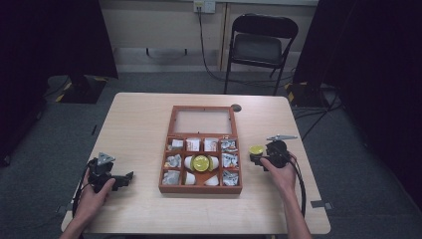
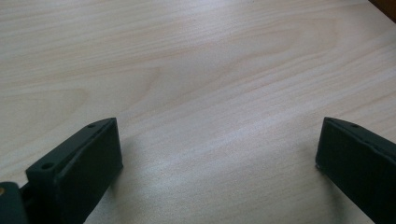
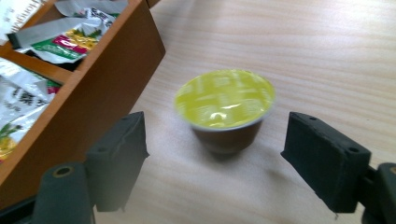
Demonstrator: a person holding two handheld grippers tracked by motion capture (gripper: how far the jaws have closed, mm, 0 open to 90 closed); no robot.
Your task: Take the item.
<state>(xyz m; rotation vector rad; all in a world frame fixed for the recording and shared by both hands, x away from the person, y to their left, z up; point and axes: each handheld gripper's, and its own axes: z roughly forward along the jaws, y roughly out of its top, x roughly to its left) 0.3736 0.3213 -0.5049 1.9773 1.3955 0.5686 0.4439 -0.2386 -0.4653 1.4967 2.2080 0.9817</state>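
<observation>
A small coffee capsule with a yellow foil lid [image 3: 224, 105] stands upright on the table just right of the wooden box [image 1: 201, 186]. My right gripper [image 3: 215, 154] is open, its jaws on either side of the capsule [image 1: 257, 150] without touching it. Inside the box another yellow-lidded capsule [image 1: 201, 163] lies among white cups in the middle column. My left gripper [image 1: 124, 179] rests open on bare table at the front left, with nothing between its jaws [image 2: 219, 154].
The box has an open glass-paned lid [image 1: 202, 121] lying flat behind it and compartments of foil sachets [image 1: 229, 160]. Sachets [image 3: 65, 44] show over the box wall [image 3: 93, 84]. A folding chair [image 1: 259, 45] stands beyond the table's far edge.
</observation>
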